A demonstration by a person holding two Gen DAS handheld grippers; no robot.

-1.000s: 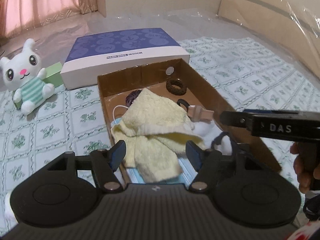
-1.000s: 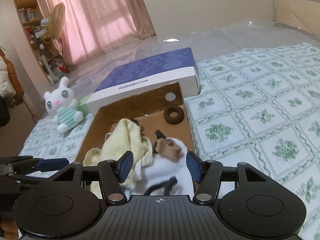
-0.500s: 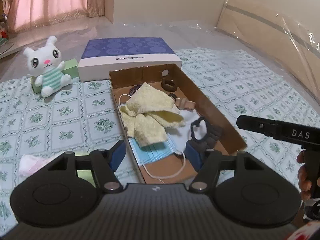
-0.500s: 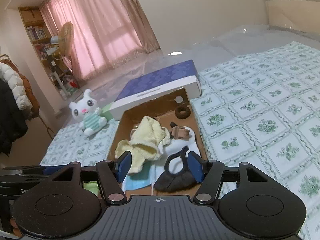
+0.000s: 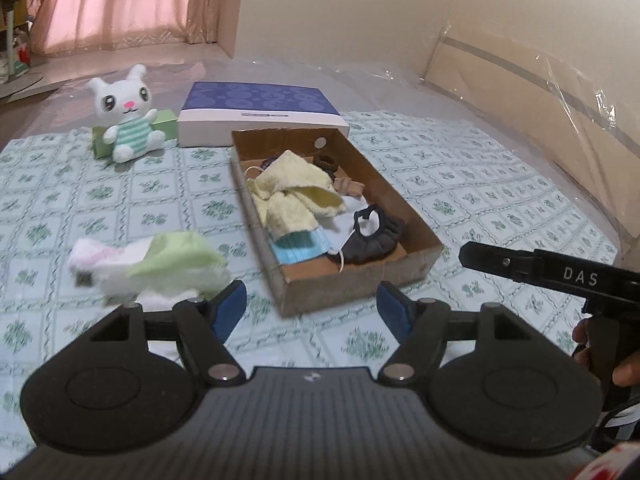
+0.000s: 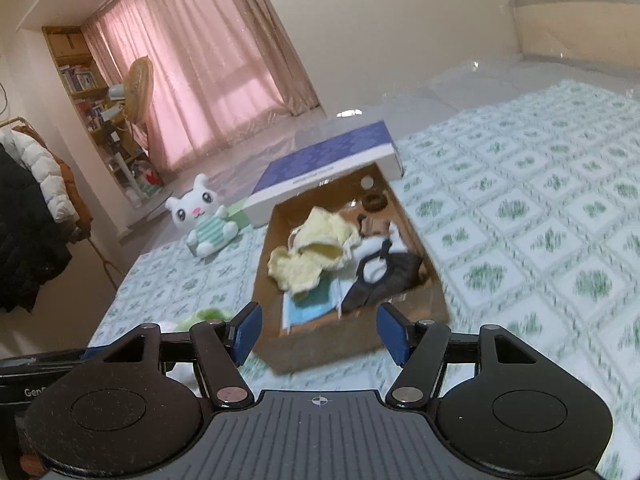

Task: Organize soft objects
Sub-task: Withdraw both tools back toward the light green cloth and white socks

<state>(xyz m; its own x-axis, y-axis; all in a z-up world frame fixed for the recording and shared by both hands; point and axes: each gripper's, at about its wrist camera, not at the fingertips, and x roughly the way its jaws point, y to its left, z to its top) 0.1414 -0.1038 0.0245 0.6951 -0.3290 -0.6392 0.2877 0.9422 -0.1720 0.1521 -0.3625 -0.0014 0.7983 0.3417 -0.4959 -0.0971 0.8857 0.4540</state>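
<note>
Hovering with fingers spread and empty, the left gripper [image 5: 312, 307] and right gripper [image 6: 318, 330] face the box [image 5: 356, 280] mid-bed, already holding a yellow cloth [image 5: 292, 192], masks and scrunchies. Probably left: the green-pink cloths [image 5: 160, 264] beside its left wall and the bunny [image 5: 128, 114] near the bed's far-left edge.

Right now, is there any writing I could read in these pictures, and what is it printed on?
"DAS": white letters on the black right tongs, seen from the left camera.
"Gen": a cut-off start of a word on the black left tongs, at the right camera's edge.
Dark strip of print on the white side of the purple box lid: too small to read.
Book spines on the bookshelf: too blurred to read.
</note>
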